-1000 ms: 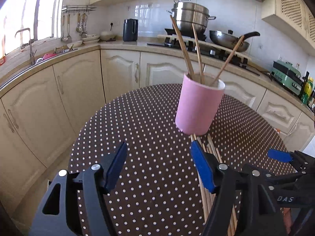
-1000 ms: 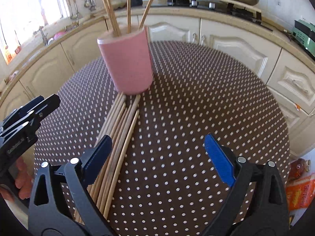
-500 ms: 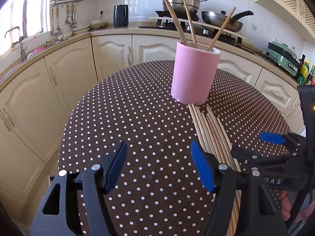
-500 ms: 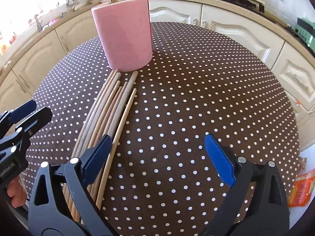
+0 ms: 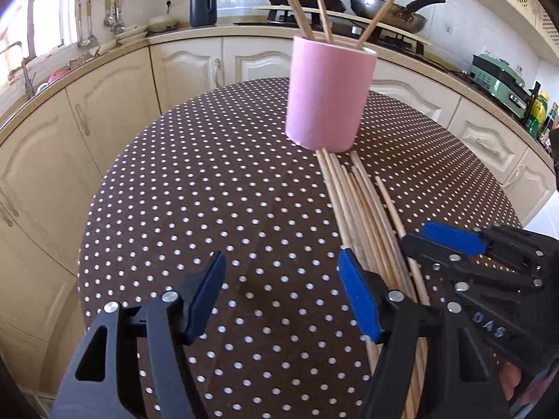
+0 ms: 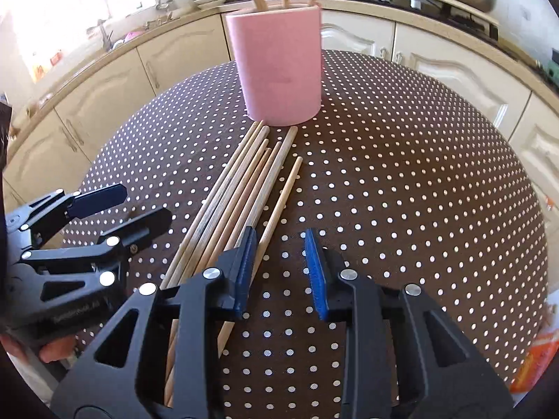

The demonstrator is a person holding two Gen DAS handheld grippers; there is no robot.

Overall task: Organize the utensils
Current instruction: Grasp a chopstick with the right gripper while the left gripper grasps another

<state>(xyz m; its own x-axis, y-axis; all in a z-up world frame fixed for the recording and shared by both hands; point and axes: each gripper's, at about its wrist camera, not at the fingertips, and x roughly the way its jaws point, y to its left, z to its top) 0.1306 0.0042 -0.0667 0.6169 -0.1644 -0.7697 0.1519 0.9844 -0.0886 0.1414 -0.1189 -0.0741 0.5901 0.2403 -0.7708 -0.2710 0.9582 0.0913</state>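
Chopsticks (image 6: 241, 192) lie beside right tongs (image 5: 450, 241) lettered "DAS".

On the polka-dot desk (image 6: 401, 181) a pink cup (image 6: 279, 66) stands at the far side with a few sticks upright in it. A row of wooden chopsticks (image 6: 241, 188) lies from its base toward the near left. The right hand-held gripper (image 6: 279, 272), fingers parted, straddles the rightmost chopstick. The left hand-held gripper (image 6: 122, 206) hovers left, parted.
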